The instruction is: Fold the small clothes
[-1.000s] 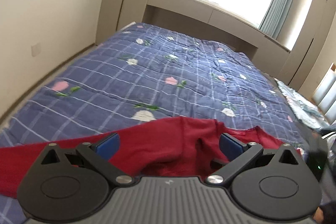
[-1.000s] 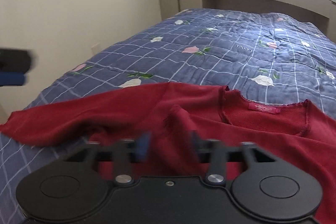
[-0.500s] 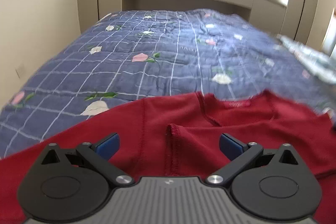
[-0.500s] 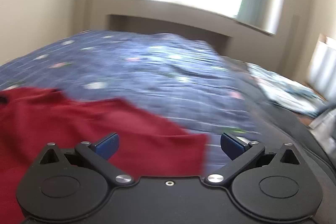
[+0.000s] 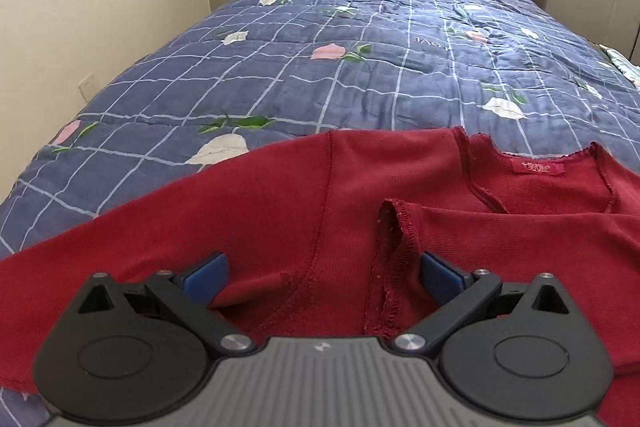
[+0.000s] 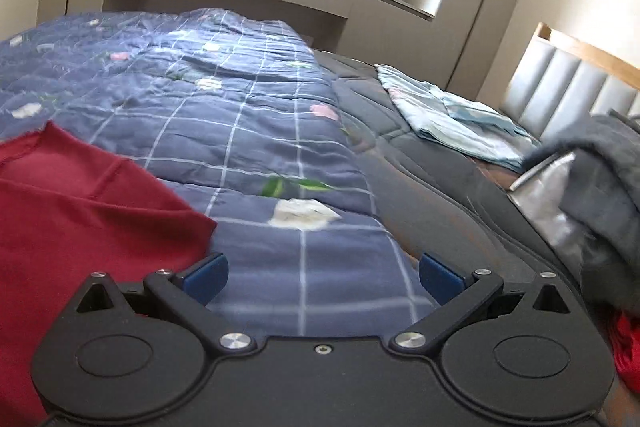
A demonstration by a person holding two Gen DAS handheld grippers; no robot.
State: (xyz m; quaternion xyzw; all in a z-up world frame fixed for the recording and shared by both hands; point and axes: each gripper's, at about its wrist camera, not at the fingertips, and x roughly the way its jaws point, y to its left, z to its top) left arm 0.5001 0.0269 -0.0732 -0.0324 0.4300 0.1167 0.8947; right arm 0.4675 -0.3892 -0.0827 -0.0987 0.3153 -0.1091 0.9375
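Observation:
A dark red long-sleeved top (image 5: 280, 211) lies flat on the blue checked quilt (image 5: 360, 39), neckline and pink label (image 5: 538, 167) at the right. One sleeve is folded across the body, its cuff (image 5: 394, 223) near the middle. My left gripper (image 5: 322, 277) is open, low over the top, the folded cuff edge between its blue pads. My right gripper (image 6: 322, 277) is open and empty over the quilt (image 6: 240, 115), just right of the top's edge (image 6: 92, 211).
A wall runs along the left of the bed. In the right wrist view a dark grey mattress strip (image 6: 420, 187), a folded pale blue cloth (image 6: 444, 119), a grey heap of clothes (image 6: 600, 187) and a padded headboard (image 6: 572, 87) lie to the right.
My right gripper let go of the sleeve and swung right, off the top. My left gripper swung right over the top, staying open.

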